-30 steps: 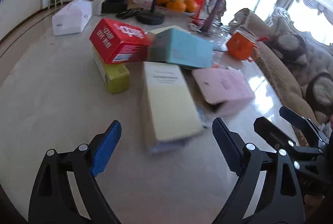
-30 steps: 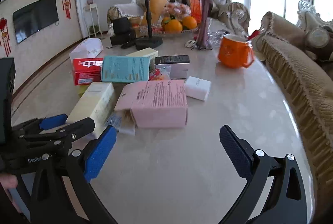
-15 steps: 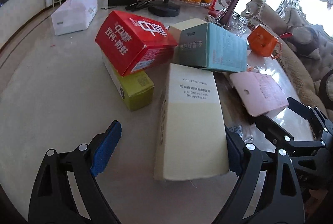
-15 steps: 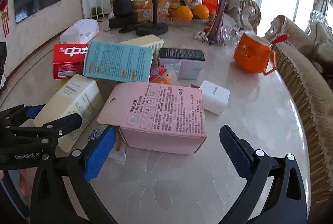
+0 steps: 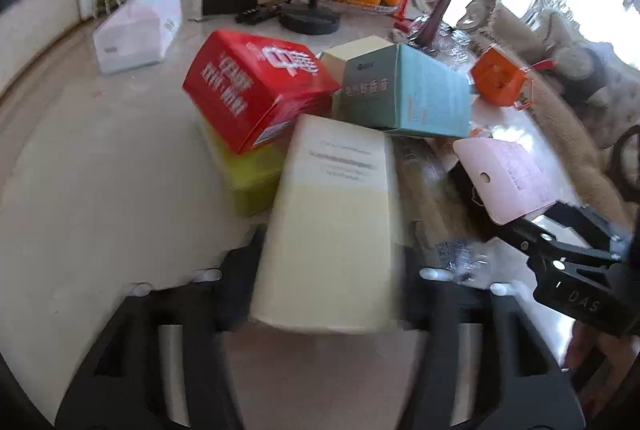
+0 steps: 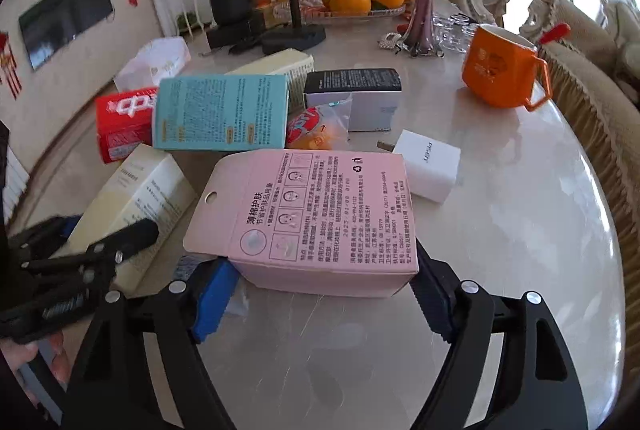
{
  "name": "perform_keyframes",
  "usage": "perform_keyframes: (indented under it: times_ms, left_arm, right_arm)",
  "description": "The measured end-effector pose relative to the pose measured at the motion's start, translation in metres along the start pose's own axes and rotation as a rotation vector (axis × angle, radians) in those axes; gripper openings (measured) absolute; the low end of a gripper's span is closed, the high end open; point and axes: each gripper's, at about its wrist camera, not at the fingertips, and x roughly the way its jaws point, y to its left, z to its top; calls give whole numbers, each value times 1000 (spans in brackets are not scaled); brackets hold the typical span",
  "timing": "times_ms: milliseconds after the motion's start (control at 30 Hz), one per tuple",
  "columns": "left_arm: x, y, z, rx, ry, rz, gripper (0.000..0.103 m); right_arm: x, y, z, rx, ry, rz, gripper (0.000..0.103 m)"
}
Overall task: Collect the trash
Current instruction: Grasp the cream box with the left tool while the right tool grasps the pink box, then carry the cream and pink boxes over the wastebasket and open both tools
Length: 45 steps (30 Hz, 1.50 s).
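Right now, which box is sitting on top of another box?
The red box. It lies tilted on the yellow-green box, while the cream box and the pink box rest on the table.

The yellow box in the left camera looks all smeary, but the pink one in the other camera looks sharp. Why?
Left wrist view: motion blur smears the pale yellow box and the left gripper around it. Right wrist view: the pink box is crisp, its print readable; window glare shines on the marble table; the fisheye lens bends the edges.
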Motion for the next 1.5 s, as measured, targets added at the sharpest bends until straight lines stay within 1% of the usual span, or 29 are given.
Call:
perform_keyframes:
  times_ms: [133, 267, 333, 467, 567, 600, 633, 700, 767, 867, 900, 1033, 1133, 1200, 1300, 1367, 1500]
  left_arm:
    - [-8, 4, -5, 6, 8, -33, 50]
    - [-27, 6, -17, 23, -13, -43, 50]
    - [-41, 9, -27, 23, -22, -60, 50]
    - [-80, 15, -51, 30, -69, -103, 50]
    - [-116, 17, -75, 53, -105, -128, 50]
    - [-132, 16, -88, 69, -119, -139, 50]
    - [-139, 15, -95, 81, -126, -144, 50]
    - [-161, 12, -119, 115, -142, -159, 50]
    - [-177, 9, -143, 134, -141, -181, 50]
    - [-195, 2, -181, 171, -123, -217, 50]
    - [-202, -1, -199, 187, -113, -231, 50]
    - [-210, -9, -246, 223, -68, -255, 50]
    - [-205, -9, -276, 230, -17, -268, 50]
    - [-191, -7, -296, 222, 40, -268, 50]
    - [-164, -5, -318, 214, 123, -249, 50]
    - [-143, -4, -332, 218, 181, -219, 50]
    - [-113, -3, -347, 227, 252, -187, 50]
  right_arm:
    - [-22, -6, -10, 60, -39, 35, 75]
    - [-50, -16, -21, 120, -69, 55, 75]
    - [-62, -21, -28, 149, -79, 73, 75]
    - [-99, -29, -57, 214, -121, 154, 75]
    - [-131, -25, -88, 230, -160, 198, 75]
    - [-140, -22, -98, 229, -167, 210, 75]
    - [-153, -17, -113, 223, -179, 225, 75]
    - [-169, -8, -134, 214, -193, 240, 75]
    - [-188, 4, -161, 207, -204, 263, 75]
    - [-205, 16, -189, 219, -204, 296, 76]
    - [-210, 20, -198, 225, -202, 307, 76]
    - [-227, 37, -234, 227, -170, 342, 76]
    - [-225, 46, -260, 241, -118, 353, 76]
    - [-208, 49, -280, 262, -47, 345, 76]
    - [-178, 49, -306, 303, 61, 311, 76]
    - [-153, 48, -322, 317, 140, 277, 76]
    - [-119, 50, -338, 299, 239, 220, 76]
